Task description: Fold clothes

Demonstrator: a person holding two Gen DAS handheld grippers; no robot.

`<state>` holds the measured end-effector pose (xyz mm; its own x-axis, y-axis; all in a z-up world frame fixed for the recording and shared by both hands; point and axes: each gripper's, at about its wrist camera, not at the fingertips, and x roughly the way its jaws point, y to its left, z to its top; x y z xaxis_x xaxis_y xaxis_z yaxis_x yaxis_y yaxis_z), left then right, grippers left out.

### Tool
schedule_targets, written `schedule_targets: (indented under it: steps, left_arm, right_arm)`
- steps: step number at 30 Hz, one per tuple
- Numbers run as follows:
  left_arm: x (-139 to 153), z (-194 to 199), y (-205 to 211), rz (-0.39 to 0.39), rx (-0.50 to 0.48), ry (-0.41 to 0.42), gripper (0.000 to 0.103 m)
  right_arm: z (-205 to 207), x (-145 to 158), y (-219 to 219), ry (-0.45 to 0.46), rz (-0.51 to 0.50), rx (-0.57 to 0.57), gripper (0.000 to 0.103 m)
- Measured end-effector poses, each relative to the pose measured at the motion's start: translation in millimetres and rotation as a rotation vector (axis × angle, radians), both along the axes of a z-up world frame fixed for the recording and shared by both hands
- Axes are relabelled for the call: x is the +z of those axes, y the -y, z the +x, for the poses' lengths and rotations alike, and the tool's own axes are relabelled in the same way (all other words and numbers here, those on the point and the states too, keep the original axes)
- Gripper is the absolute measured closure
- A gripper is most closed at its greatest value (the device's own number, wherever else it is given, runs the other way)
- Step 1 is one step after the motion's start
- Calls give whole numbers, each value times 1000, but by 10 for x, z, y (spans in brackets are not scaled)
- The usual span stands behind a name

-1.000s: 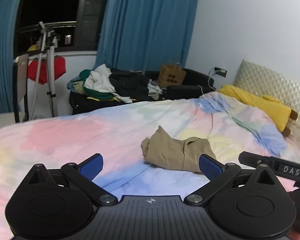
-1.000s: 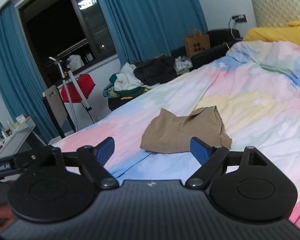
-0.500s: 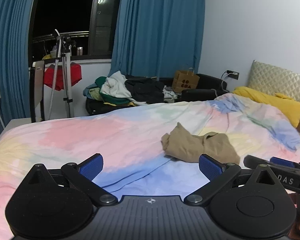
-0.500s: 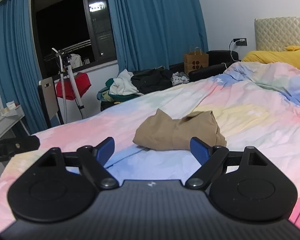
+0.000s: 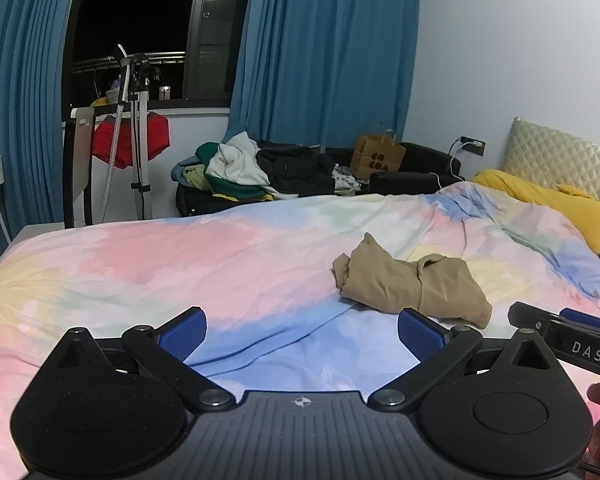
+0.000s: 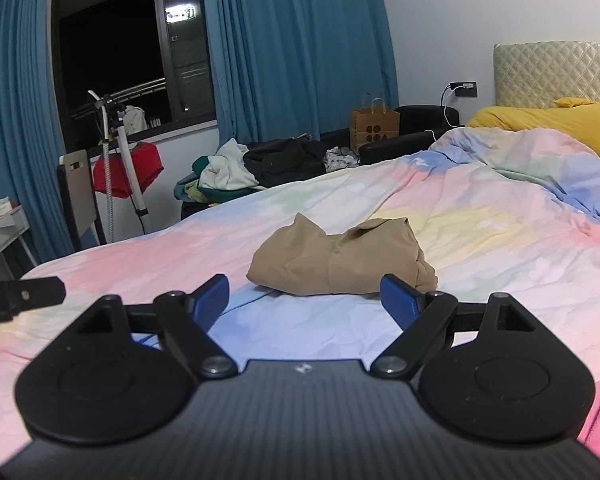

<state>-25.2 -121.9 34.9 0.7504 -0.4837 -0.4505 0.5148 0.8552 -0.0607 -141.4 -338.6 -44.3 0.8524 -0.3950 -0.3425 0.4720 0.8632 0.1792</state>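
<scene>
A tan garment [image 5: 410,286] lies folded in a compact bundle on the pastel bedspread [image 5: 180,264]; in the right wrist view the same tan garment [image 6: 340,262] sits straight ahead. My left gripper [image 5: 302,332] is open and empty, short of the bundle and to its left. My right gripper [image 6: 306,300] is open and empty too, just in front of the bundle and apart from it. Part of the right gripper shows at the right edge of the left wrist view, and part of the left one at the left edge of the right wrist view.
A heap of mixed clothes [image 5: 256,170] lies on a dark sofa beyond the bed, beside a brown paper bag [image 5: 376,158]. A yellow pillow [image 5: 548,200] rests by the quilted headboard [image 6: 556,74]. A stand with a red cloth [image 5: 132,144] is near the window.
Both grippers have drawn back from the bundle and levelled out, so it looks farther off. Neither gripper's opening has changed, and the garment has not moved.
</scene>
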Motion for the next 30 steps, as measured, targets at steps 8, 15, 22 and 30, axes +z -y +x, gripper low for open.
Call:
schedule_targets:
  steps: [8,15,22,30]
  left_arm:
    - [-36,-52,64,33,-9,23,0]
    - [-91,-66,48,37,-11,17,0]
    - [-85,-74,25,34,0,25,0]
    - [-103,-64,19,32,17,14,0]
  right_arm:
    - [25,-5,-63,-18,-31,-3,19]
    - [26,-1,-64,-24,-33,-4,19]
    - [27,-6,-61,-28,-28,-5,19]
    - [38,-17,-91,-38,-40,-5,19]
